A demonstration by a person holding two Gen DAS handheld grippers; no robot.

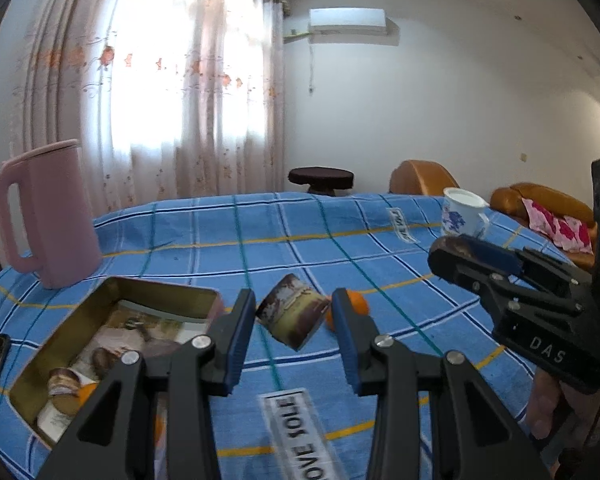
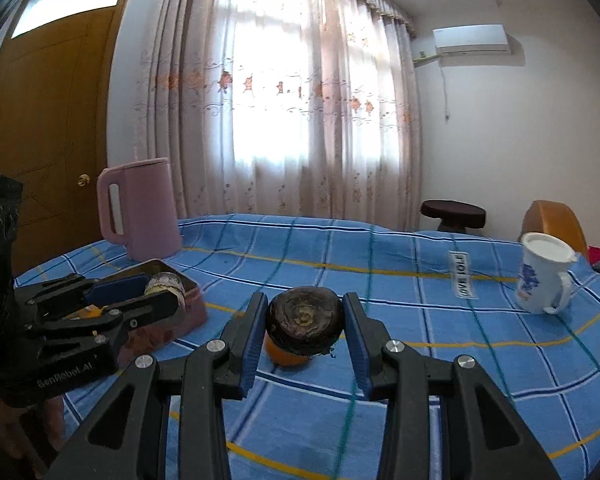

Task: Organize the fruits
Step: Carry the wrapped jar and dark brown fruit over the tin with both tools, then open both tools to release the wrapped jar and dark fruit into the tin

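Note:
My left gripper [image 1: 296,320] is shut on a brown sugarcane chunk [image 1: 292,316], held above the blue checked cloth just right of the open metal tin [image 1: 204,300]. The tin holds several sugarcane pieces [image 1: 66,382] and an orange [image 1: 86,392]. A loose orange [image 1: 360,304] lies on the cloth behind the right finger. My right gripper [image 2: 304,328] is shut on a dark round sugarcane chunk [image 2: 304,318], raised above an orange [image 2: 286,354] on the cloth. The right gripper also shows in the left wrist view [image 1: 460,248]. The left gripper also shows in the right wrist view [image 2: 152,288].
A pink kettle [image 1: 48,212] stands at the back left by the tin. A white floral mug [image 2: 542,276] stands at the right of the table. Brown armchairs [image 1: 540,200] and a dark stool [image 1: 320,178] are beyond the table's far edge.

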